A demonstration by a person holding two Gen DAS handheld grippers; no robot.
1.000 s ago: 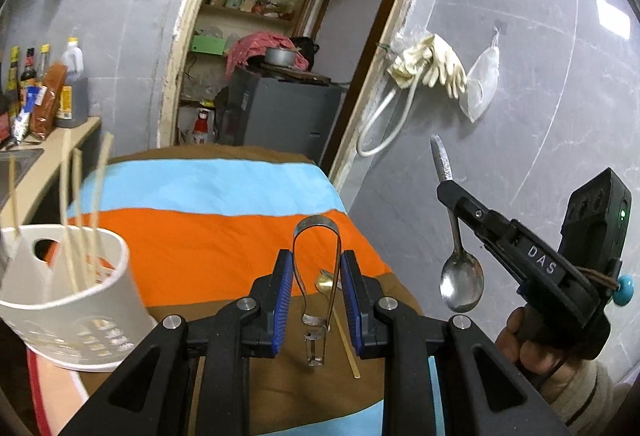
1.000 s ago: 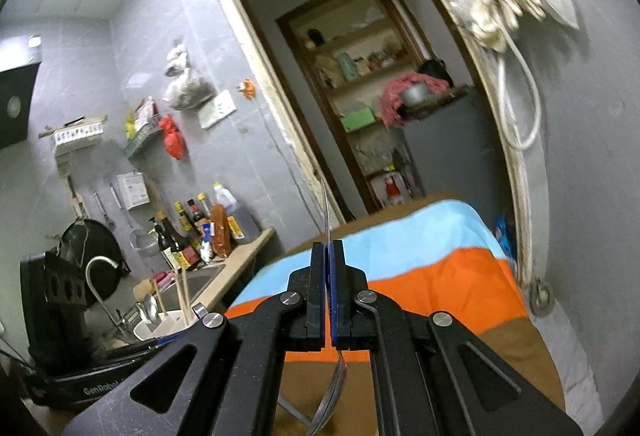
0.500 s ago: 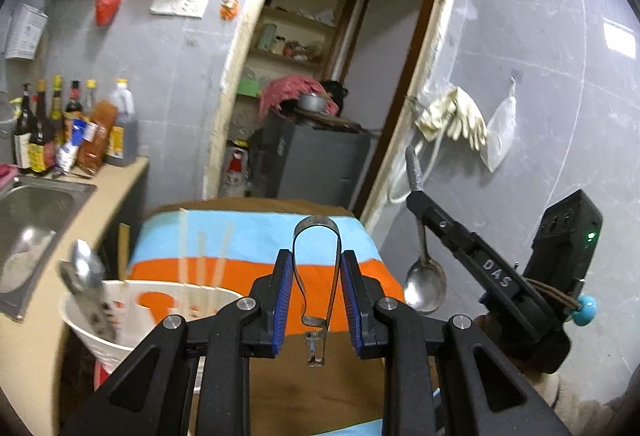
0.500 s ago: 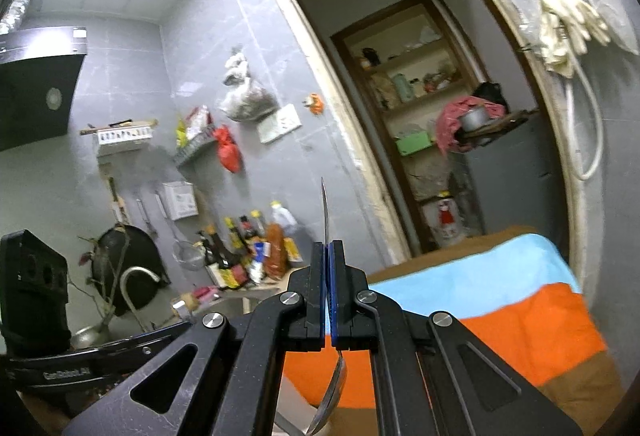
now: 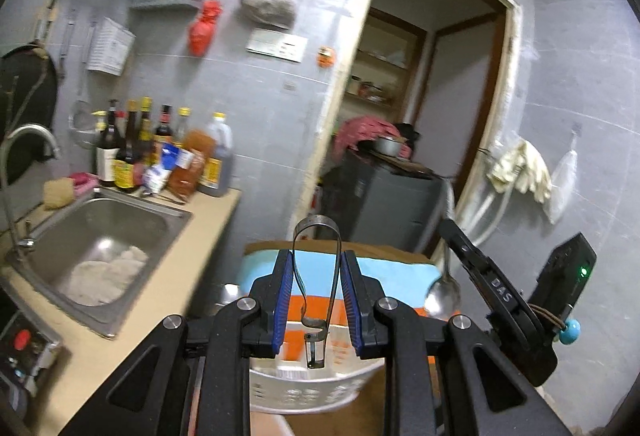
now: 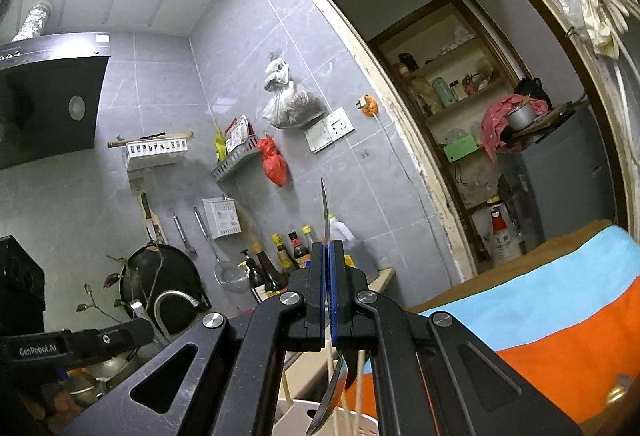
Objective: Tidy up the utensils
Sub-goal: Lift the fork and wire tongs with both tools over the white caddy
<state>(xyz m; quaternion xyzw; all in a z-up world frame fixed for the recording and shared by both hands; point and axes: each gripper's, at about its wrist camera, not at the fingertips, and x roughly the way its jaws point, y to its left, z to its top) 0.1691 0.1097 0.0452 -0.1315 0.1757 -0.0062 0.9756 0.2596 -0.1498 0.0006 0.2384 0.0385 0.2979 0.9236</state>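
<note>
My left gripper (image 5: 316, 300) is shut on a metal peeler (image 5: 316, 268), its looped handle pointing up and its blade end hanging over the white utensil basket (image 5: 308, 384). My right gripper (image 6: 329, 264) is shut on a steel spoon (image 6: 331, 392), handle up and bowl down, just above the basket rim (image 6: 300, 408), where pale chopsticks (image 6: 358, 396) stand. In the left wrist view the right gripper (image 5: 452, 232) holds the spoon (image 5: 442, 294) to the right of the basket.
The basket sits on a table with a striped blue, orange and brown cloth (image 6: 560, 320). A steel sink (image 5: 100, 240) and sauce bottles (image 5: 160, 152) are on the counter to the left. A doorway with a grey cabinet (image 5: 384, 204) lies beyond.
Both grippers have risen and tilted upward, moving left over the basket. The peeler and spoon stay gripped. The sink and counter have come into the left wrist view.
</note>
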